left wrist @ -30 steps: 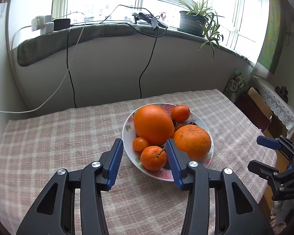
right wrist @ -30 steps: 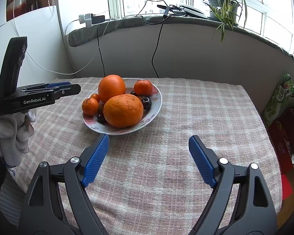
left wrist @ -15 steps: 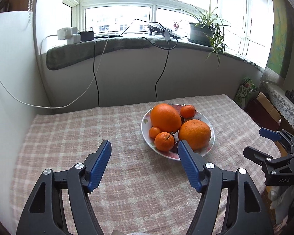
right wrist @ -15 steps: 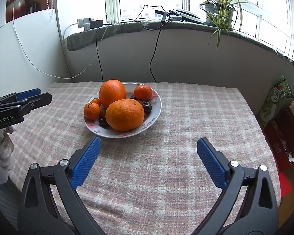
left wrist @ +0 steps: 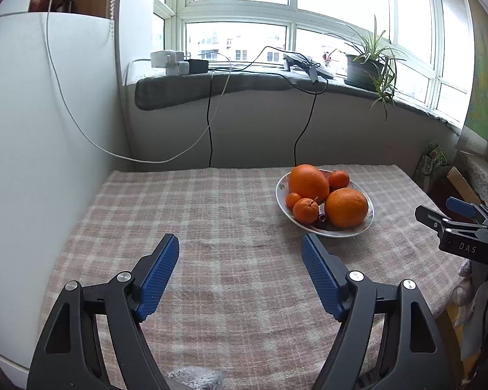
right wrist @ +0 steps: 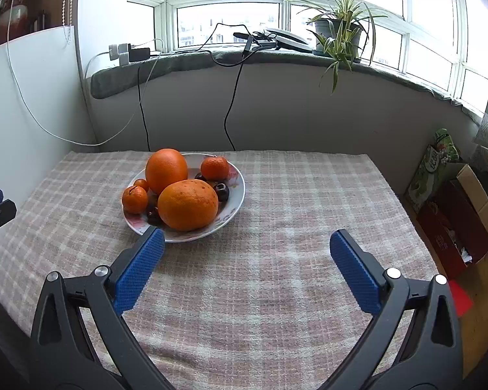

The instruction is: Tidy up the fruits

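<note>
Sitting toward the table's (right wrist: 276, 292) far edge, the plate (right wrist: 236, 201) holds two big oranges (right wrist: 188, 204), small tangerines (right wrist: 134, 199) and dark fruits (right wrist: 222, 191). The left claw (left wrist: 240, 276) is opening over bare checked cloth, nothing between its pads. The right claw (right wrist: 247, 269) is spread wide and empty, its left pad just before the plate's near rim. Cables (right wrist: 232, 97) hang from the windowsill (right wrist: 276, 57) behind; a potted plant (right wrist: 340, 32) stands there.

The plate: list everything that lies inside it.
The plate holds two large oranges, three small mandarins and dark cherries. Anything beneath the oranges is hidden.
</note>
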`<state>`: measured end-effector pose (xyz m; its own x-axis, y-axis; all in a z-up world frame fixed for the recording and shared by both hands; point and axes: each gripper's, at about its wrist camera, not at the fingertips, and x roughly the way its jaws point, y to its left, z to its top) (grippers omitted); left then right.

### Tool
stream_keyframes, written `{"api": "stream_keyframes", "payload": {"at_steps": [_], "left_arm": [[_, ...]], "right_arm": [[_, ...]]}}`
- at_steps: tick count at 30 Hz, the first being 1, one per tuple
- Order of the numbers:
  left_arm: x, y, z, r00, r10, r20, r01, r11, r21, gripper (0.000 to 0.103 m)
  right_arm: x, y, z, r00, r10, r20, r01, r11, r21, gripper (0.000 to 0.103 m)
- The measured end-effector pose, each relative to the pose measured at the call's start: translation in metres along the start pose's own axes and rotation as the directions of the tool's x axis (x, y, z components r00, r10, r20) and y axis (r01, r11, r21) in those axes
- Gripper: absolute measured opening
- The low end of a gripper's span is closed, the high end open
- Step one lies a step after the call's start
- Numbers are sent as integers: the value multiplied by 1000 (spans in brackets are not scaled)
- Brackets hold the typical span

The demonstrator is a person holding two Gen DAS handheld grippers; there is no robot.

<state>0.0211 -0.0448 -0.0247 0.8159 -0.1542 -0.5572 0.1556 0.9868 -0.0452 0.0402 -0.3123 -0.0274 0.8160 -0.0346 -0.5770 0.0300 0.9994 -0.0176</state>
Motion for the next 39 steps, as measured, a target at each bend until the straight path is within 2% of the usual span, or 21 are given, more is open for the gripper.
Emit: {"api": "stream_keyframes", "payload": {"at_steps": [13,39], "left_arm": [[-11,3,-5,1000,17,17,-17,1000,-6,78],[-13,2,-1,1000,0,26,0,1000,-6,78]], "right_arm": [[-9,9,1,999,36,12,-36,999,-14,103],[-7,10,1,999,45,8,-45,999,-14,103]]}}
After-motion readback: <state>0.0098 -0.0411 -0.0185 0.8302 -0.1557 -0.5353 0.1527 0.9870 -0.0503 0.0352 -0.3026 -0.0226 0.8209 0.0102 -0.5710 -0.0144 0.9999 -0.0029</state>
